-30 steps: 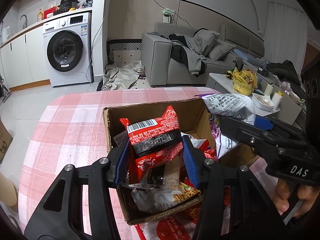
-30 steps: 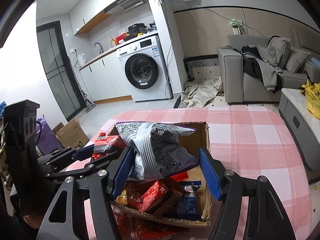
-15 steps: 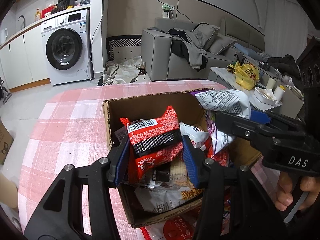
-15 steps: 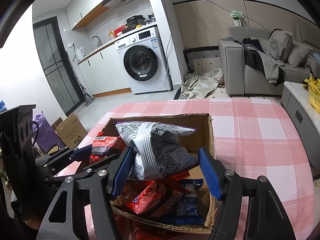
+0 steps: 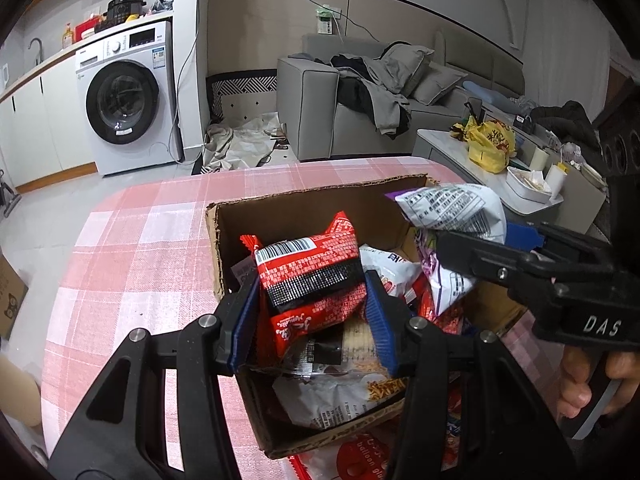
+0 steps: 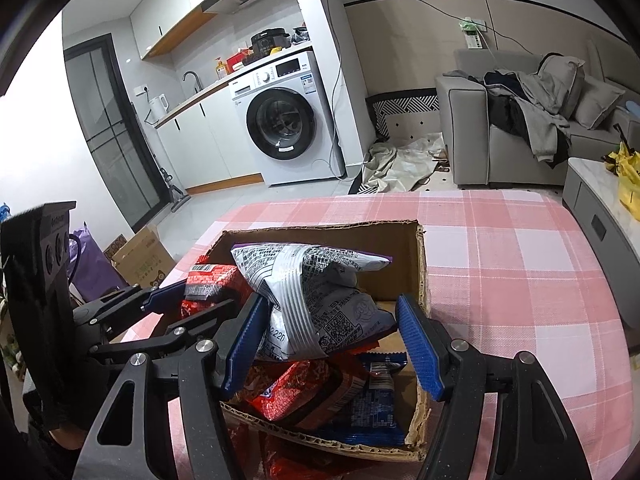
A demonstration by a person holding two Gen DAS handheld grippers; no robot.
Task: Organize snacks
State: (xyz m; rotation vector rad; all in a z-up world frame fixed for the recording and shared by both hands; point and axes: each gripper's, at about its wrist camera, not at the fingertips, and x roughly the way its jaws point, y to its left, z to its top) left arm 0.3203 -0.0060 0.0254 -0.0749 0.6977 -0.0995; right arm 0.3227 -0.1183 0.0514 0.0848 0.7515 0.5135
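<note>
From the left wrist camera, the left gripper has its fingers closed on a red snack packet, held above the open cardboard box that sits on the pink checked counter. Compared with a second ago, the box fills more of the view and the packet hangs more squarely over its inside, so the gripper has come closer to the drop spot. The box already holds several packets, one pale with noodle print near the front wall. At right, the right gripper carries a silver bag over the box's far corner, further over the box than before.

From the right wrist camera, the right gripper has its fingers fairly wide, yet the silver bag is pinched between them; its right edge meets the right finger only barely. The bag hangs over the box, which has drawn nearer since a second ago. Red and blue packets lie underneath. Both items look ready to be let go, which would leave two more snacks packed
</note>
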